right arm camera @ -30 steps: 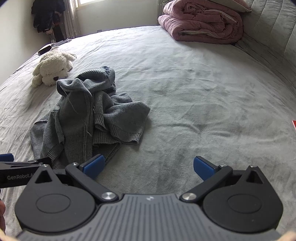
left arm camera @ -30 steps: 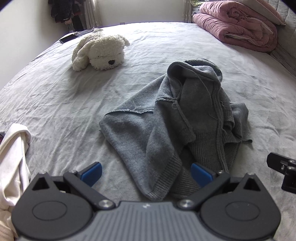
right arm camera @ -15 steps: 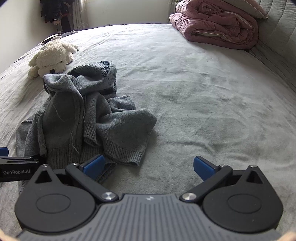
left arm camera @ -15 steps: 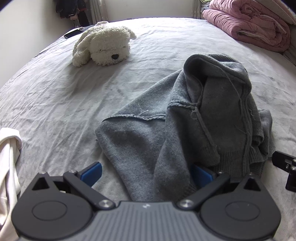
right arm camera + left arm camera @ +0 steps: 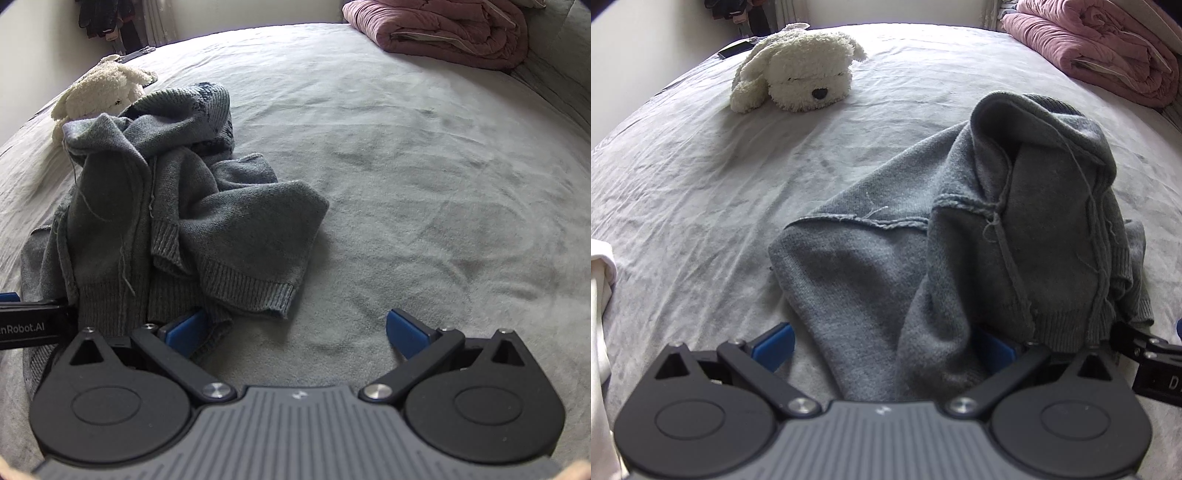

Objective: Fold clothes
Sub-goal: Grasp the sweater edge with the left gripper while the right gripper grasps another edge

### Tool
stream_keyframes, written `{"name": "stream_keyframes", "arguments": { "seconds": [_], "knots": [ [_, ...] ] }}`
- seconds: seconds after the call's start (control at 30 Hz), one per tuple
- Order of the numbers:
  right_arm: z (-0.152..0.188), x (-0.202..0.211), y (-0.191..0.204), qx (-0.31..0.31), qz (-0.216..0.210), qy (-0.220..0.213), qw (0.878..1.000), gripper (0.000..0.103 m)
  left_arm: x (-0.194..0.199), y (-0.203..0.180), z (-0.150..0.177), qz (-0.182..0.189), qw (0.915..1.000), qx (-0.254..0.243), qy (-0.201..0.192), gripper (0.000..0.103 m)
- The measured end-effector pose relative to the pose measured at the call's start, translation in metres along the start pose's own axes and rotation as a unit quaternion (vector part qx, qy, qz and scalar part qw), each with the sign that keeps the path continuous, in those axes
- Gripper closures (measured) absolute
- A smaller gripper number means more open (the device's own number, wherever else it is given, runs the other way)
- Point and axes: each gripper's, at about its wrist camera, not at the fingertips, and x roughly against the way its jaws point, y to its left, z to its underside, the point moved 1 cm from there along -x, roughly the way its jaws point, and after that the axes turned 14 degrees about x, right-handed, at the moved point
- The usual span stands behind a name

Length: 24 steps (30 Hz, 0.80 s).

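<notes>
A crumpled grey knit sweater lies in a heap on the grey bed sheet. My left gripper is open, and the sweater's near edge lies between its blue fingertips. In the right wrist view the same sweater sits at the left, ribbed hem toward me. My right gripper is open; its left blue pad touches the hem and bare sheet lies between the fingers. The left gripper's tip shows at the left edge of that view.
A white plush dog lies at the far left of the bed. A folded pink duvet sits at the far right corner. White cloth lies at the near left edge. Dark clothes hang by the far wall.
Both grippers have moved forward and down toward the sweater, which now looms larger. Its near edge now lies between the left fingers, and the right gripper's left pad has reached the hem.
</notes>
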Motion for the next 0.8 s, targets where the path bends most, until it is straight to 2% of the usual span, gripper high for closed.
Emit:
{"name": "stream_keyframes", "arguments": {
  "seconds": [0.2, 0.37, 0.47, 0.6, 0.8],
  "knots": [
    [0.003, -0.001, -0.001, 0.01, -0.003, -0.011, 1.0, 0.0, -0.003, 0.008, 0.002, 0.029, 0.9995, -0.012, -0.004, 0.0],
    [0.001, 0.007, 0.001, 0.011, -0.014, -0.028, 0.999, 0.0, -0.002, 0.014, -0.005, 0.05, 0.9987, 0.009, 0.01, 0.0],
    [-0.002, 0.018, 0.004, 0.007, -0.041, -0.055, 0.998, 0.008, 0.004, 0.018, -0.01, 0.077, 0.9967, 0.025, 0.007, 0.003],
    [-0.007, 0.031, 0.013, 0.011, -0.085, -0.077, 0.993, 0.028, 0.012, 0.024, -0.015, 0.089, 0.9954, 0.035, -0.012, 0.017],
    [-0.006, 0.032, 0.031, -0.009, -0.197, -0.076, 0.977, 0.046, 0.011, 0.026, -0.017, 0.106, 0.9934, 0.043, -0.012, 0.036]
  ]
}}
